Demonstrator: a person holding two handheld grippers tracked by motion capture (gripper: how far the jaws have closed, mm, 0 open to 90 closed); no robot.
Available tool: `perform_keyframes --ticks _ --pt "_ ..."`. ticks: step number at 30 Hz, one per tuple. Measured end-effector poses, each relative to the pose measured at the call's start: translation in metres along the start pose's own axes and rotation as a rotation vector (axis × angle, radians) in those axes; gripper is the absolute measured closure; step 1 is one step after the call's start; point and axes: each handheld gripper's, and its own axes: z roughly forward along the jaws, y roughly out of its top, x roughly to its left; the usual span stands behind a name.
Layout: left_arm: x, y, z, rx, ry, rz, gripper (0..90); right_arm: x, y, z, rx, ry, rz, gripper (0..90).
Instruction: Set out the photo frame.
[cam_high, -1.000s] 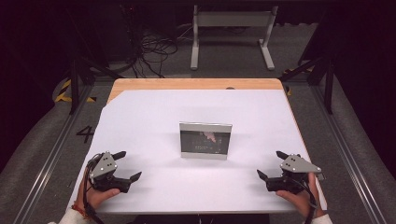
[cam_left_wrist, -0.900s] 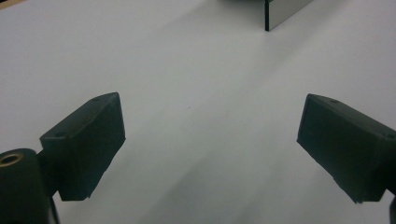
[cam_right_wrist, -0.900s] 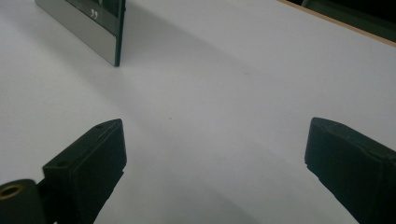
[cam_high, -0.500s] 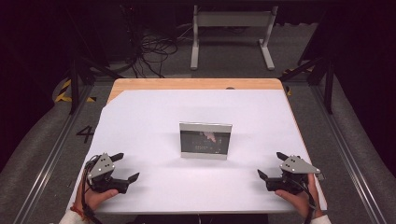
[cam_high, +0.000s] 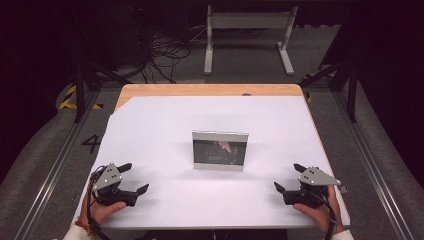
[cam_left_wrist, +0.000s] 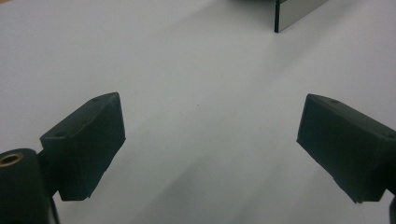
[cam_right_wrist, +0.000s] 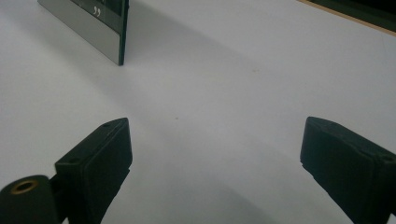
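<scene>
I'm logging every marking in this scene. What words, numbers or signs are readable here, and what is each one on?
"4": dark figure on the grey floor left of the table.
Pale print on the dark face of the standing picture frame: too small and blurred to read.
Both open grippers: no readable markings.

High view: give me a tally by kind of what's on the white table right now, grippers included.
Picture frame, standing upright mid-table: 1
Grippers, left gripper and right gripper, both with jaws apart and holding nothing, resting near the front edge of the white table: 2
Total: 3
</scene>
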Motion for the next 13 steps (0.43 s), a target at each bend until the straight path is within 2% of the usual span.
perform_keyframes --ticks 8,13 --pt "-0.0011 0.0001 0.0012 0.012 -0.002 0.003 8.0 0.0017 0.0001 0.0005 0.016 0.003 -0.006 9.5" --pt "-0.0012 0.0006 0.0018 0.012 -0.001 -0.001 7.9 0.0012 0.0005 -0.0004 0.007 -0.001 -0.003 9.5"
